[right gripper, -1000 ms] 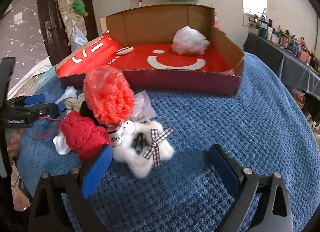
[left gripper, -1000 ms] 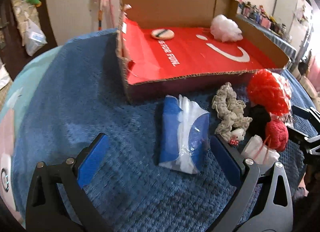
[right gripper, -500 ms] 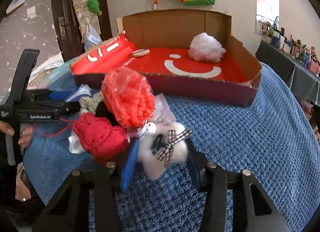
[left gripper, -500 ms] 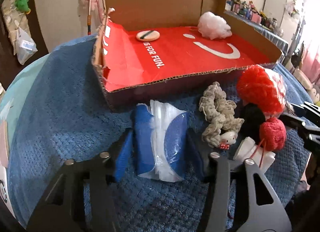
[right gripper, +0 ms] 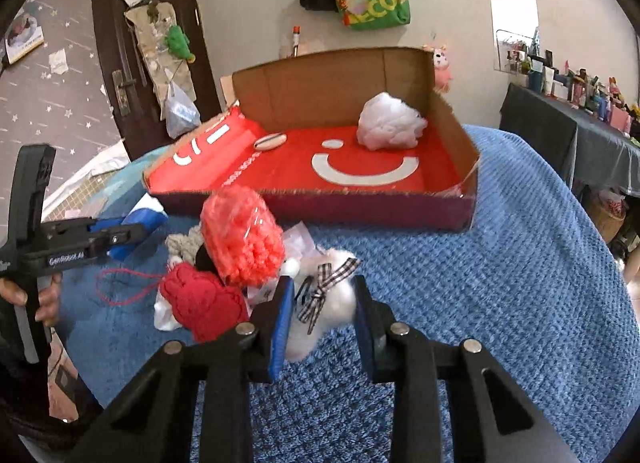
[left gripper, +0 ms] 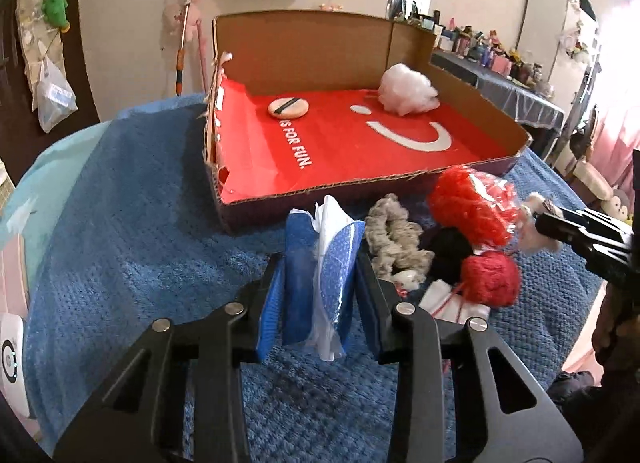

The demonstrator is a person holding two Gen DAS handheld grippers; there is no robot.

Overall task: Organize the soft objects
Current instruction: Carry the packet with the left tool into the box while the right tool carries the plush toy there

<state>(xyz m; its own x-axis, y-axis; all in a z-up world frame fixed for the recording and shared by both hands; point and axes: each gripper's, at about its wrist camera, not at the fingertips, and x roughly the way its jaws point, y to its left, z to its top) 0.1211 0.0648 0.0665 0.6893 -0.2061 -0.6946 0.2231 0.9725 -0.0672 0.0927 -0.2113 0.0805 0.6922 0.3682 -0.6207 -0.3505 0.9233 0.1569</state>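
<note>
Left tool (left gripper: 320, 287) pinches a blue packet (left gripper: 320, 267) in front of the box (left gripper: 460, 179); right tool (right gripper: 322, 311) clamps a white plush (right gripper: 324, 299) beside red pom-poms (right gripper: 240, 239) on the blue blanket (right gripper: 500, 283).

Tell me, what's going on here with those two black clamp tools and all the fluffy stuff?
A person is sorting soft things into the cardboard box. The left gripper is shut on a blue bagged cloth, and the right gripper is shut on a white plush toy with a checked bow. A white puff and a round pad lie in the box. Red yarn balls wait on the blue blanket.
</note>
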